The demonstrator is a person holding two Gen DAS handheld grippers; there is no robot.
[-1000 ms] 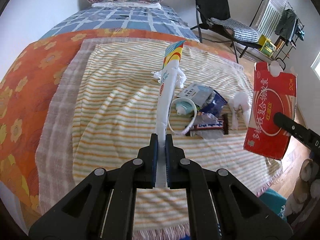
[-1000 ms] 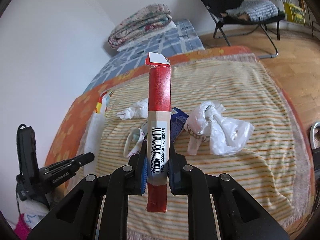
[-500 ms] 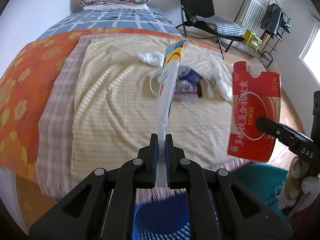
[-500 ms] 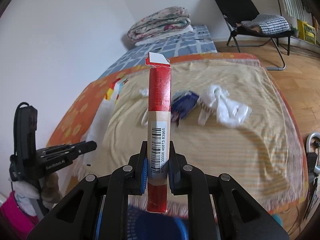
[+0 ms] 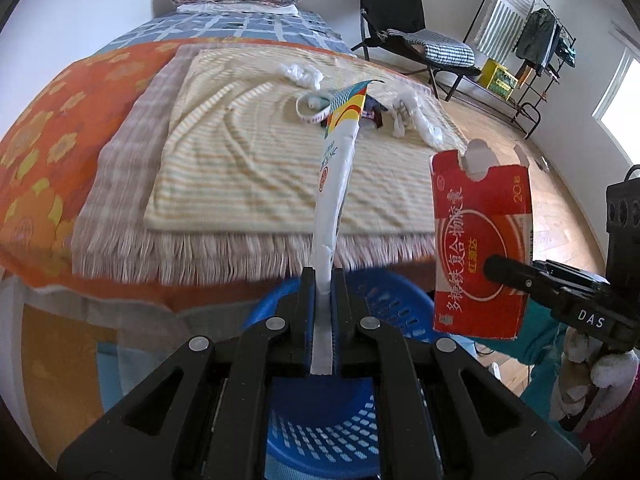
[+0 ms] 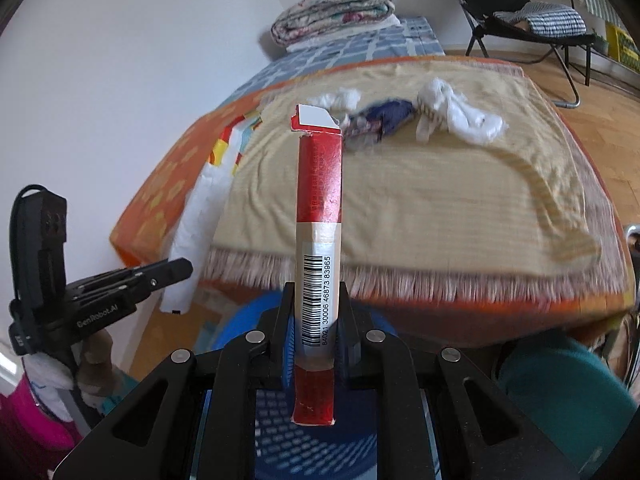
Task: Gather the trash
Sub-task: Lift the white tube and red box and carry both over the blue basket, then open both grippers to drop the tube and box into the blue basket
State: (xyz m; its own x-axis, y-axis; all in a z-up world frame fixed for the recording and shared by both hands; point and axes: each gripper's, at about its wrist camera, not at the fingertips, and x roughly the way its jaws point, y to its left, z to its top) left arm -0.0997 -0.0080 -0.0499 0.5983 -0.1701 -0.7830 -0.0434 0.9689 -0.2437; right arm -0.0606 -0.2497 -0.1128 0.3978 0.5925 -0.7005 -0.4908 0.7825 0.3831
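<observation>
While both grippers hang over the blue basket (image 5: 332, 420), the left gripper (image 5: 322, 304) has its fingers pinched tight on a white wrapper (image 5: 334, 184) w/ colourful top, sticking up past the tips. Right gripper (image 6: 316, 332): fingers narrow, clamped on a red carton (image 6: 318, 240), barcode side up. More trash (image 6: 456, 114) lies on the bed (image 6: 440, 200), well beyond the fingers.

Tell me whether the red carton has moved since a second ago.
Yes. The red carton, clamped in the right gripper, pulled back off the bed to over the blue basket.
</observation>
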